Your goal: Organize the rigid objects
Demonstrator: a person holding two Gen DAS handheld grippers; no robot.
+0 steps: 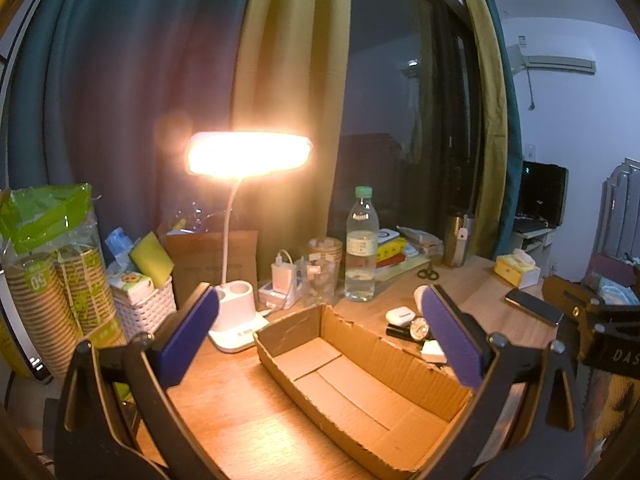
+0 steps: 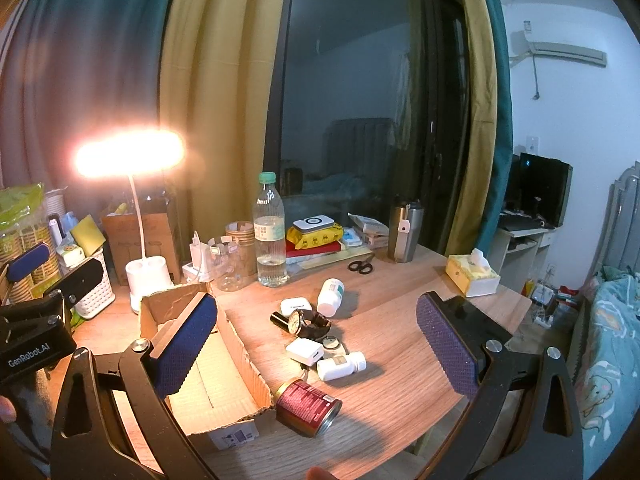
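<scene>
An empty open cardboard box (image 1: pixel 360 384) lies on the wooden desk, also in the right wrist view (image 2: pixel 240 360). My left gripper (image 1: pixel 320 336) is open and empty above the box. My right gripper (image 2: pixel 316 340) is open and empty above a pile right of the box: a dark red can (image 2: pixel 308 406) on its side, two white pill bottles (image 2: pixel 342 365) (image 2: pixel 331 297), a wristwatch (image 2: pixel 306 324), a white earbud case (image 2: pixel 294 306), a small white charger (image 2: pixel 305 350). Part of the pile shows in the left wrist view (image 1: pixel 412 324).
A lit desk lamp (image 1: pixel 236 312) stands behind the box. A water bottle (image 2: pixel 270 236), clear jars (image 2: pixel 230 264), scissors (image 2: pixel 360 266), a steel tumbler (image 2: pixel 405 234), a tissue box (image 2: pixel 472 274), a phone (image 1: pixel 534 306), a white basket (image 1: pixel 144 308) and stacked paper cups (image 1: pixel 48 300) crowd the desk.
</scene>
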